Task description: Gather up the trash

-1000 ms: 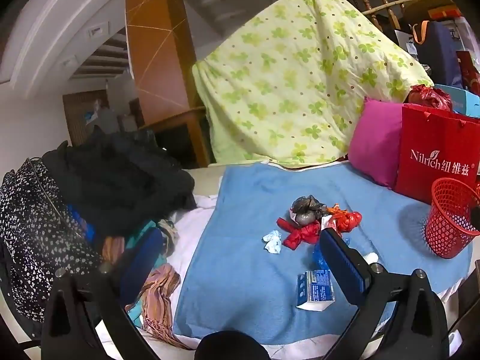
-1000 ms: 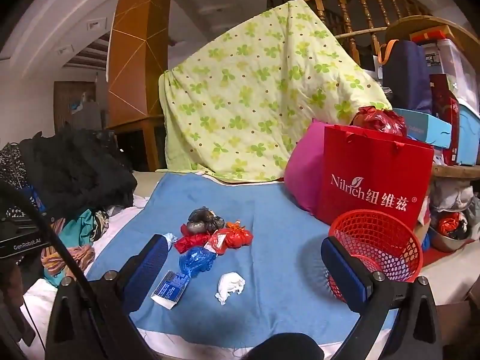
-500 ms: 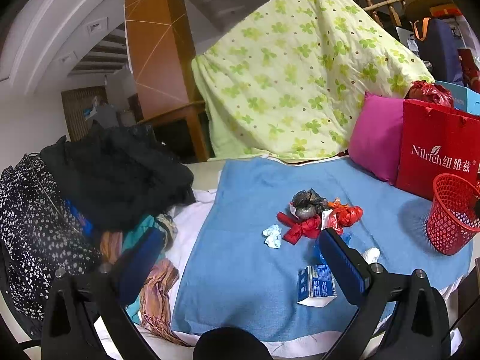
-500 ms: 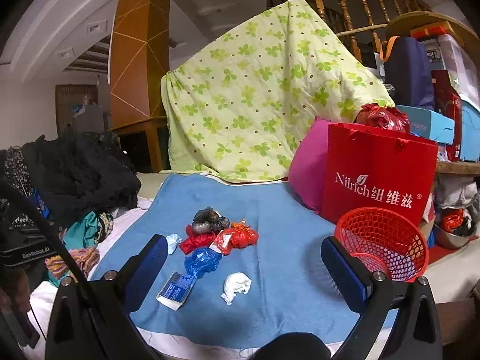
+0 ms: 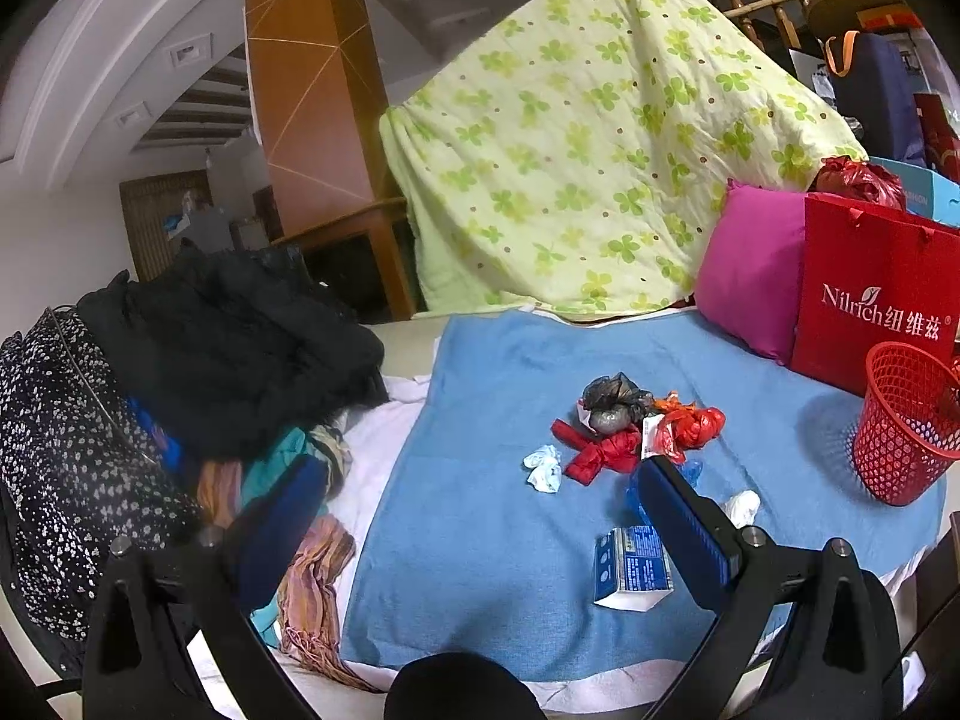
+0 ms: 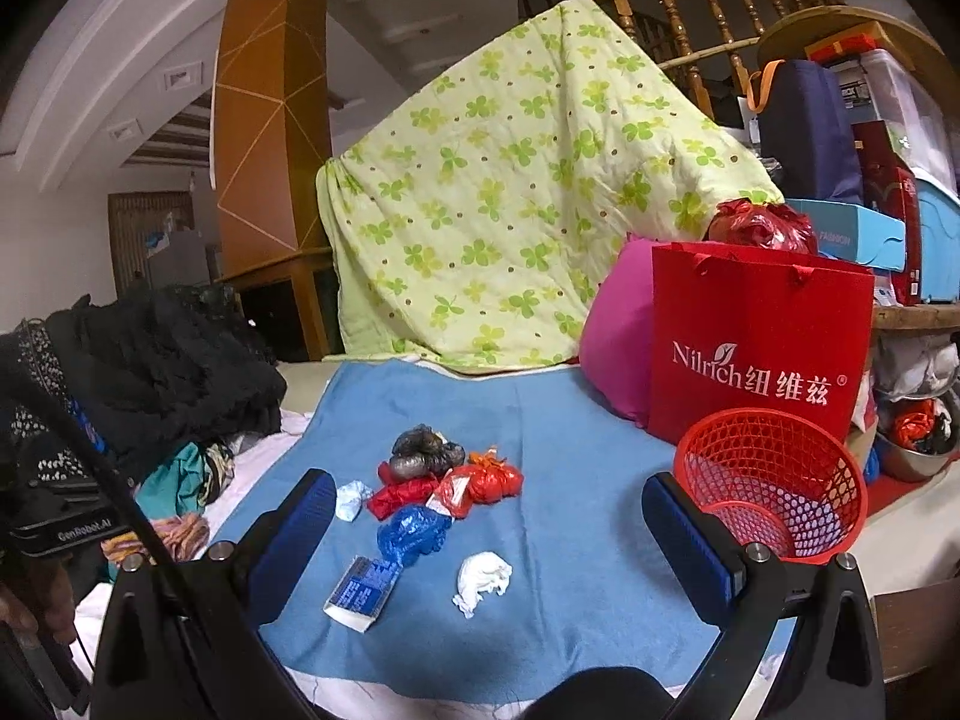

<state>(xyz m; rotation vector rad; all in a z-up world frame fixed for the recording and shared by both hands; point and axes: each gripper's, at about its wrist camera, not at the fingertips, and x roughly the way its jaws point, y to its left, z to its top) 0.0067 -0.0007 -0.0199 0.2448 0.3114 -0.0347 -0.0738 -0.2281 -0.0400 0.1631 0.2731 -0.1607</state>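
Trash lies in a cluster on the blue towel (image 6: 558, 420): a grey-black bag wad (image 6: 423, 450), a red wad (image 6: 399, 495), an orange-red bag (image 6: 486, 483), a blue wad (image 6: 414, 534), a white tissue (image 6: 483, 579), a pale blue tissue (image 6: 351, 498) and a small blue-white carton (image 6: 360, 591). The carton (image 5: 630, 567) and red wad (image 5: 603, 453) also show in the left wrist view. A red mesh basket (image 6: 774, 480) stands at the right. My right gripper (image 6: 486, 534) is open, above the near trash. My left gripper (image 5: 480, 516) is open, left of the carton.
A pile of dark clothes (image 5: 228, 348) lies at the left. A red paper bag (image 6: 759, 348) and pink cushion (image 6: 618, 354) stand behind the basket. A green-patterned quilt (image 6: 516, 204) hangs at the back. The towel's front edge is near me.
Both views have shifted slightly; the trash sits a little closer and lower in the right wrist view. Both grippers stay open and nothing was picked up.
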